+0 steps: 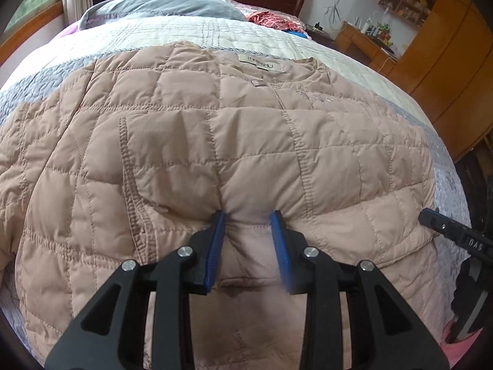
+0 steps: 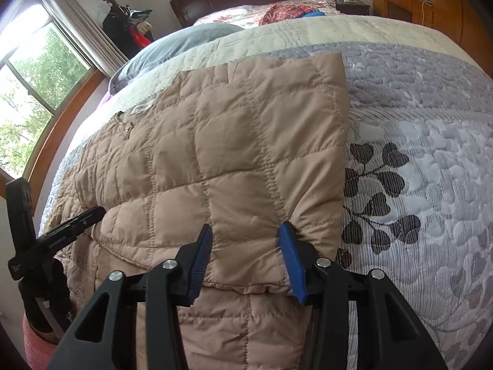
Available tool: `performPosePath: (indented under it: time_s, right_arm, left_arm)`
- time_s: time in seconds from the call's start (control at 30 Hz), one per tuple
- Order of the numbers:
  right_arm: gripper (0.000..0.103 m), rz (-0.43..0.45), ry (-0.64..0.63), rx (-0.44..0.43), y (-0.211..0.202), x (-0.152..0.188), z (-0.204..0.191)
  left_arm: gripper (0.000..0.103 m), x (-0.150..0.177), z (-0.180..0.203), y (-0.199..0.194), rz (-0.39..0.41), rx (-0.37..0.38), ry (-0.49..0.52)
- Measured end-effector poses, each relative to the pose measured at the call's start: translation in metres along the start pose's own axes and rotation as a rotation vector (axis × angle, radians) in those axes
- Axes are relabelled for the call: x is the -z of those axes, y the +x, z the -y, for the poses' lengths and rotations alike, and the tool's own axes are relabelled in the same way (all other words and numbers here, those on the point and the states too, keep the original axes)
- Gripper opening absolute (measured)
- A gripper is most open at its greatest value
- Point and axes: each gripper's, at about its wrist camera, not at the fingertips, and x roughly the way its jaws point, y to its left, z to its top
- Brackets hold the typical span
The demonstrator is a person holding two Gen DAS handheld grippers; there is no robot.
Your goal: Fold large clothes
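Note:
A beige quilted jacket (image 1: 197, 141) lies spread on the bed, collar and label at the far end. It also shows in the right wrist view (image 2: 240, 154), with a folded edge on its right side. My left gripper (image 1: 249, 215) stands partly open at the jacket's near hem, with a pinch of fabric bunched between its blue pads (image 1: 215, 246). My right gripper (image 2: 246, 231) is open over the jacket's near right corner, its blue pads (image 2: 292, 265) straddling the fabric without closing on it. Each gripper shows at the edge of the other's view.
The bed carries a grey and cream patterned quilt (image 2: 416, 154), a grey pillow (image 1: 172, 3) and a red cloth (image 1: 271, 20) at the head. A wooden cabinet (image 1: 443, 61) stands to the right. A window (image 2: 37, 77) is on the left.

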Motion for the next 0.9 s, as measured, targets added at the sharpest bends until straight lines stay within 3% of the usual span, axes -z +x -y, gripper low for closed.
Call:
performPosePath:
  time_s: [0.1,0.17,0.27,0.37,0.47,0.63,0.8,0.9]
  right_arm:
    - [0.049,0.037,-0.031,-0.050,-0.014,-0.001,-0.005]
    - [0.058,0.096,-0.041,-0.130,-0.039,0.005,-0.001]
    - [0.060,0.124,-0.031,-0.063,-0.062,0.011,0.013]
    - [0.061,0.100,0.026,-0.049,-0.065,0.015,0.035]
    - [0.061,0.084,0.058,-0.018,-0.062,0.015,0.048]
    - [0.061,0.055,0.050,0.018,-0.056,0.016,0.048]
    - [0.061,0.050,0.032,0.022,-0.051,0.019,0.041]
    - [0.062,0.045,0.022,0.031,-0.048,0.021,0.037]
  left_arm:
    - [0.037,-0.003,-0.008,-0.019,-0.007,0.034,-0.051]
    - [0.059,-0.001,-0.016,-0.041,0.035,0.068,-0.066]
    - [0.068,0.013,-0.041,-0.087,0.111,0.039,-0.070]
    - [0.069,0.034,-0.088,-0.124,0.141,-0.010,-0.143]
    - [0.070,0.060,-0.152,-0.157,0.170,-0.115,-0.252]
    - [0.070,0.115,-0.266,-0.202,0.187,-0.264,-0.498]
    - [0.070,0.156,-0.339,-0.221,0.207,-0.296,-0.696]
    - [0.070,0.166,-0.369,-0.221,0.218,-0.245,-0.803]
